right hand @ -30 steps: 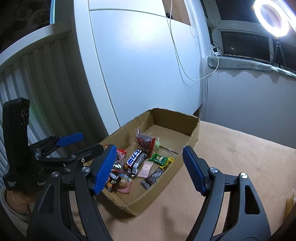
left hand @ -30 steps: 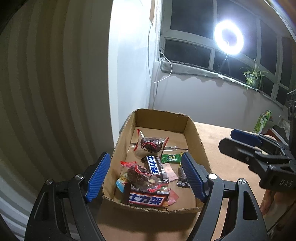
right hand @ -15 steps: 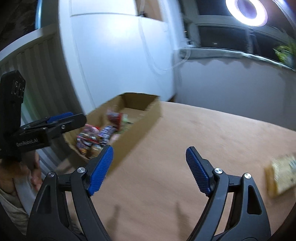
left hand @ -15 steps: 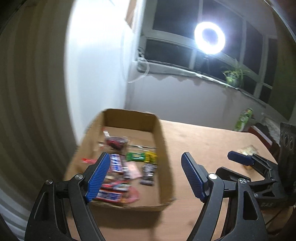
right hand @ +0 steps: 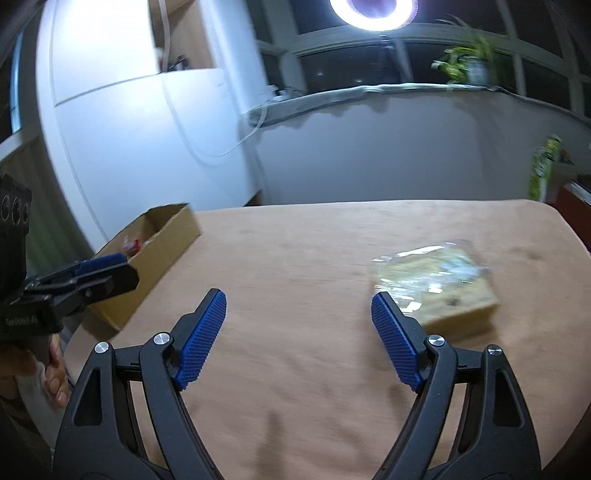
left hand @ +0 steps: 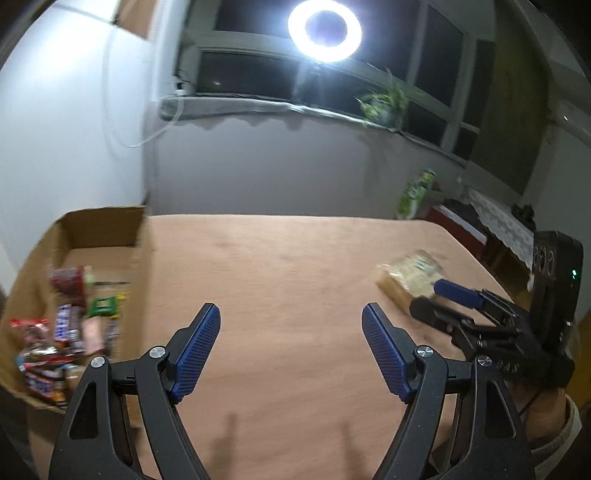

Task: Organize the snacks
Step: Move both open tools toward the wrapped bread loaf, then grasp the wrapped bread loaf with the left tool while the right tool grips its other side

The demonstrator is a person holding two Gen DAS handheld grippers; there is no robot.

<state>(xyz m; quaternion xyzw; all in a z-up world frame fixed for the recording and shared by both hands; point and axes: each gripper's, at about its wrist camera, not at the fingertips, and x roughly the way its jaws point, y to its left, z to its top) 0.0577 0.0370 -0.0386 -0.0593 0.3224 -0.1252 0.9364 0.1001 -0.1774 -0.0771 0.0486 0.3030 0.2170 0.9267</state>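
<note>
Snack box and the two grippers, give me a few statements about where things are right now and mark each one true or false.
1. The cardboard box holds several wrapped snacks. True.
2. The clear-wrapped packet lies inside the box. False: it lies on the bare table, well apart from the box.
3. The left gripper has nothing between its jaws. True.
4. The right gripper is shut on the packet. False: its jaws are open and empty; the packet lies beyond its right fingertip.
5. A ring light is lit above the window sill. True.
6. The potted plant stands on the table. False: it stands on the window sill.
</note>
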